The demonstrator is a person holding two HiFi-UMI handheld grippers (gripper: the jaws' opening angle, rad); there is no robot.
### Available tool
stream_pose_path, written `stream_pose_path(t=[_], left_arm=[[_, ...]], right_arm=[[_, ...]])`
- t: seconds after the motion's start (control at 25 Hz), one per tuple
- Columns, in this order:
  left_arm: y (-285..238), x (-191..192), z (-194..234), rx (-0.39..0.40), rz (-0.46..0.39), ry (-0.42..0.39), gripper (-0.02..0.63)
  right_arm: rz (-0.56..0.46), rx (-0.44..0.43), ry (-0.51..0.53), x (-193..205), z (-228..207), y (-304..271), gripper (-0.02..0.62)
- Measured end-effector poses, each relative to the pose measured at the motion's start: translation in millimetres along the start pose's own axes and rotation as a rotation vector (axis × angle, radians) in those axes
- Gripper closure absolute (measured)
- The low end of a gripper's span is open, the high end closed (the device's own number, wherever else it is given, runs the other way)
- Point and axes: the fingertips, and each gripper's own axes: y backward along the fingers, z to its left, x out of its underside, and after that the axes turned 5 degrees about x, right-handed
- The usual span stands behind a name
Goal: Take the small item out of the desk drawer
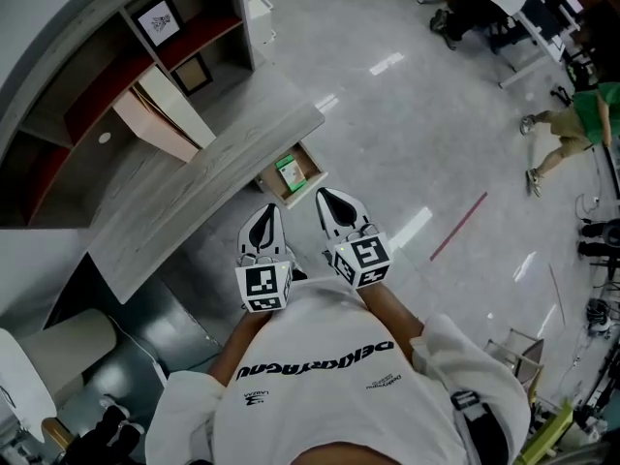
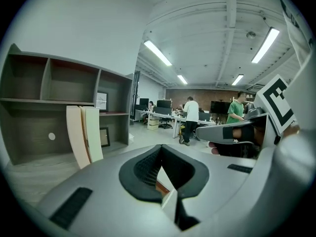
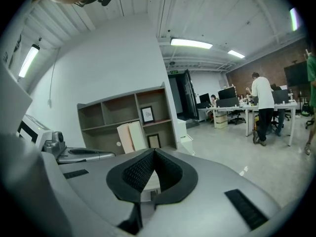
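Pale office floor [image 1: 417, 114] lies beyond the desk [image 1: 194, 187], whose drawer [image 1: 312, 174] stands pulled open. A small green box [image 1: 288, 173] sits inside it, just ahead of both grippers and between their lines. The left gripper [image 1: 264, 219] and right gripper [image 1: 332, 204] are each closed and empty. If one goes in closed, its tip would likely shove the box back under the desk edge or nudge the drawer shut, and the drawer walls leave little room to spread the jaws. The box seems to lie flat, long axis roughly along the drawer's pull-out direction, though it is small to judge.
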Motion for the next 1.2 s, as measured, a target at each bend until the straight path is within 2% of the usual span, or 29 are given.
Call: stream_pose_path(t=[0.24,0.56,0.92,1.2], left_arm=[[-18.1,8.1,19.1,0.038,0.028,0.019,0.591],[-43.0,45.9,33.4,0.050,0.073,0.006,0.591],[-64.6,72.8,32.1,0.020,0.131,0.028,0.591],[-76.6,104.6,35.2,-0.039,0.161,0.087,0.591]], right_arm=[[0.037,0.023,-0.003,5.8,3.2,-26.7,0.565],[0.092,0.032,0.009,38.3,-3.2,-63.9,0.565],[0.158,-0.012,0.007,64.5,-18.2,-84.9,0.565],[0.224,-0.016,-0.015,106.9,-38.8,-93.8,0.565]])
